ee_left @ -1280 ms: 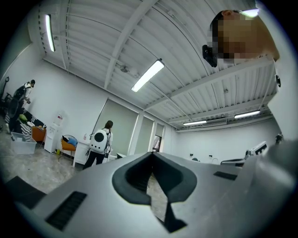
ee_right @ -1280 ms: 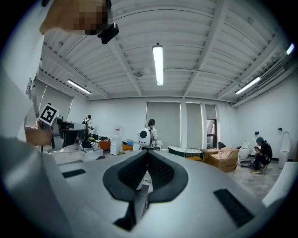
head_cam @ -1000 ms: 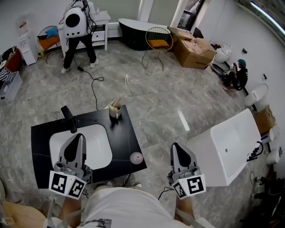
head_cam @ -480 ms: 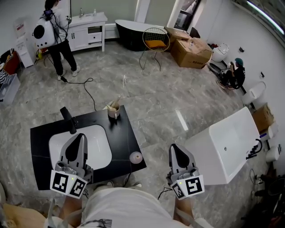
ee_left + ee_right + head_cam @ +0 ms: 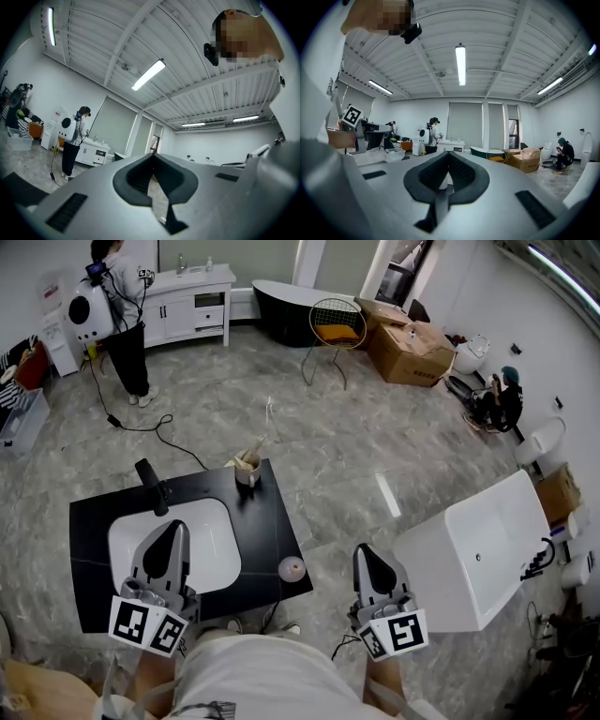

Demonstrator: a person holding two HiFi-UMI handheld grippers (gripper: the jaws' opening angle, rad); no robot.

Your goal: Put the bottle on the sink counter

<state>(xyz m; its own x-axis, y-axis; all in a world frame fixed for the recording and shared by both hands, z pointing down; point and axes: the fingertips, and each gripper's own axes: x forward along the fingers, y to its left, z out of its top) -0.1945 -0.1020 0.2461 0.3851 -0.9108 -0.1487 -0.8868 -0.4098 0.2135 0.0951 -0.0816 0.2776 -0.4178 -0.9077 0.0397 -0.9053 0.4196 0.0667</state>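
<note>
Head view: left gripper (image 5: 173,527) hangs over the near edge of the sink (image 5: 216,540). Right gripper (image 5: 364,552) is off the counter (image 5: 267,521) to the right, over floor. A round pale thing (image 5: 292,568) sits on the counter's near right corner, between the two and touching neither. Can't tell if that's the bottle.

Left gripper view: jaws closed, nothing in them.

Right gripper view: same deal, closed and empty.

The left gripper (image 5: 176,526) and right gripper (image 5: 364,551) are grey tapered shells lined with black pads (image 5: 132,180), each backed by a white cube (image 5: 145,626) of black square markers. At bottom centre the person wears pale cloth (image 5: 253,676), possibly a cream shirt.
</note>
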